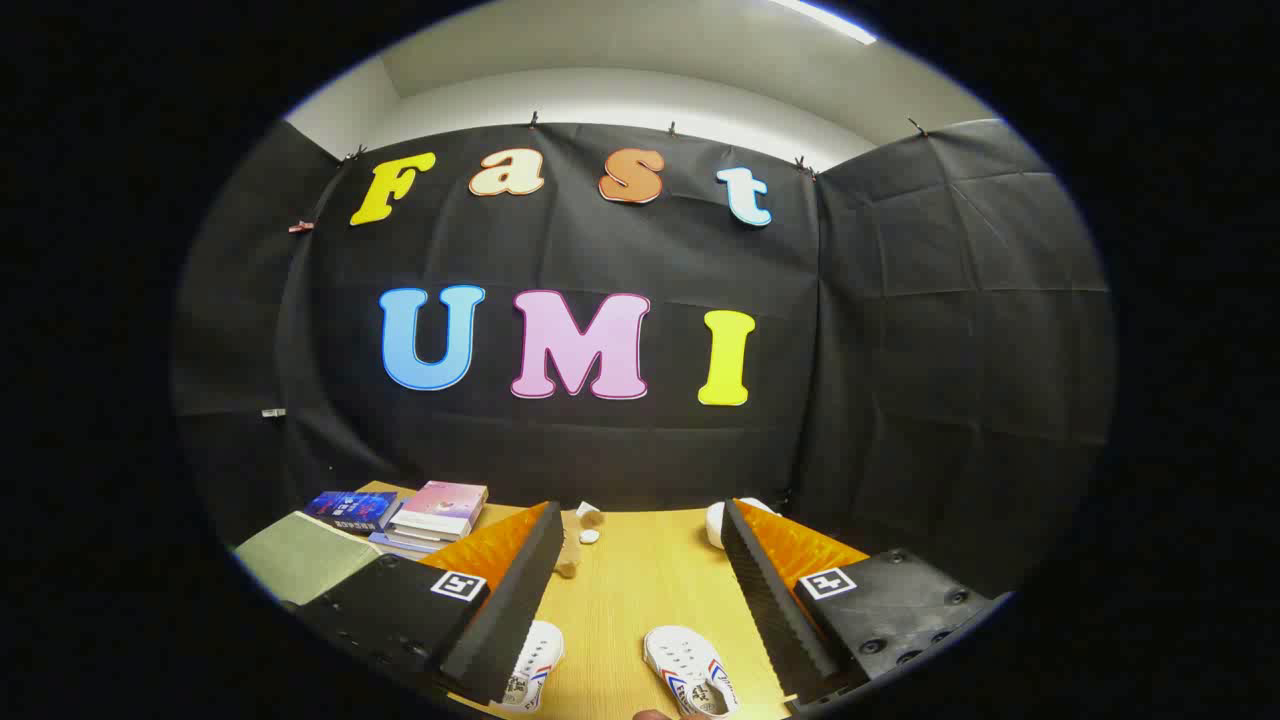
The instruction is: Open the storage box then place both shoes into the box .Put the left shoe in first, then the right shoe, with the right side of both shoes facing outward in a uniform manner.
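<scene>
The hand-held gripper (pixel 640 560) is held above the desk (pixel 640 580) with its two fingers spread wide, and nothing is between the pads. Two white shoes (pixel 688 668) with red and blue stripes lie on the wood below the fingers, near each other. Some books (pixel 440 512) are stacked beyond the left finger.

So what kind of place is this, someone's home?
More likely a staged recording booth: black cloth walls a wooden table holding two white shoes, with stacked books beyond. The gripper hangs above, fingers open, holding nothing.
</scene>
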Demonstrator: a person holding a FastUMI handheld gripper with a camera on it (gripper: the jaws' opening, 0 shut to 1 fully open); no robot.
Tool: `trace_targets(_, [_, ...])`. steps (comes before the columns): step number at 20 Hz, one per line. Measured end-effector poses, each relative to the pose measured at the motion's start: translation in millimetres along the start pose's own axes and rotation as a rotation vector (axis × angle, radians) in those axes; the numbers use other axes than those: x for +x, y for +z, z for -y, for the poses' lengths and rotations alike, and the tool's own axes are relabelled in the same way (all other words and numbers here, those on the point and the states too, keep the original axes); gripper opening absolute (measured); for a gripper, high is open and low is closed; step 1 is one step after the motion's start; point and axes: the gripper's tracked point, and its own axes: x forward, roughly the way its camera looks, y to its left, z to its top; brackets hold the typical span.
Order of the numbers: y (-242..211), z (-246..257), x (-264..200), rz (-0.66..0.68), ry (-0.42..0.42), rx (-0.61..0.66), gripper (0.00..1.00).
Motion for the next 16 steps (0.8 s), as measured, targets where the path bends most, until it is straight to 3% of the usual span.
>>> trace_targets(16, [3.5,-34.6,-1.0,0.011,0.063,-0.012,0.97])
